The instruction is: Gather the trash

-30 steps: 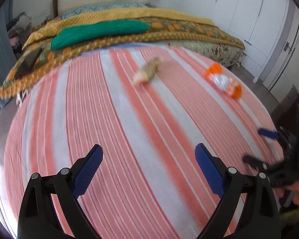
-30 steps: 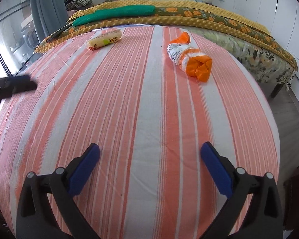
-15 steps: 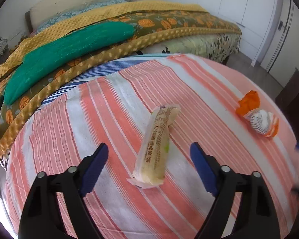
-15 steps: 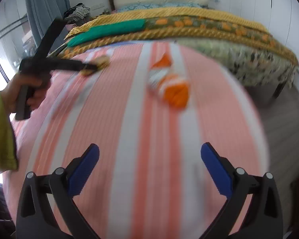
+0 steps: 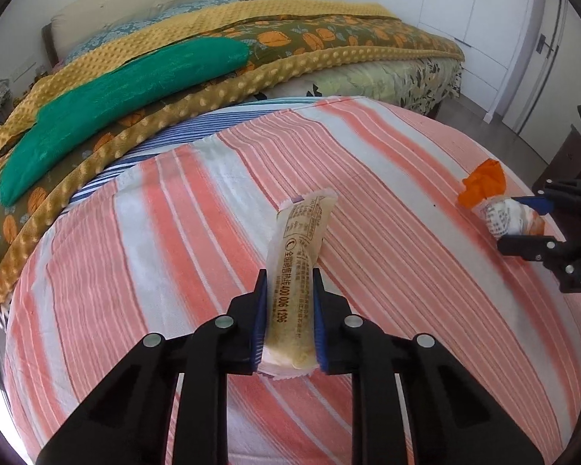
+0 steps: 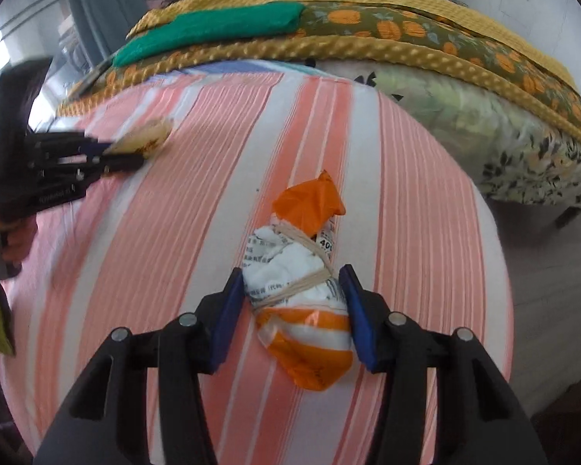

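A long tan snack wrapper (image 5: 296,271) lies on the pink-and-white striped sheet (image 5: 135,271). My left gripper (image 5: 289,290) is shut on its near half, pads pressed on both sides. It shows at the left of the right wrist view (image 6: 145,139). An orange-and-white wrapper bundle tied with string (image 6: 298,283) lies between the pads of my right gripper (image 6: 290,283). The jaws are closed in around the bundle, with the left pad touching it and the right pad at its edge. The bundle also shows at the right of the left wrist view (image 5: 499,209).
A bed behind carries a yellow dotted blanket (image 5: 251,73), a floral quilt (image 5: 329,38) and a green pillow (image 5: 116,93). White wardrobe doors (image 5: 484,19) stand at the far right. Grey floor (image 6: 542,271) lies past the sheet's right edge.
Both grippers moved forward onto their wrappers. The left jaws closed from wide open onto the tan wrapper. The right jaws narrowed from wide open around the orange-and-white bundle.
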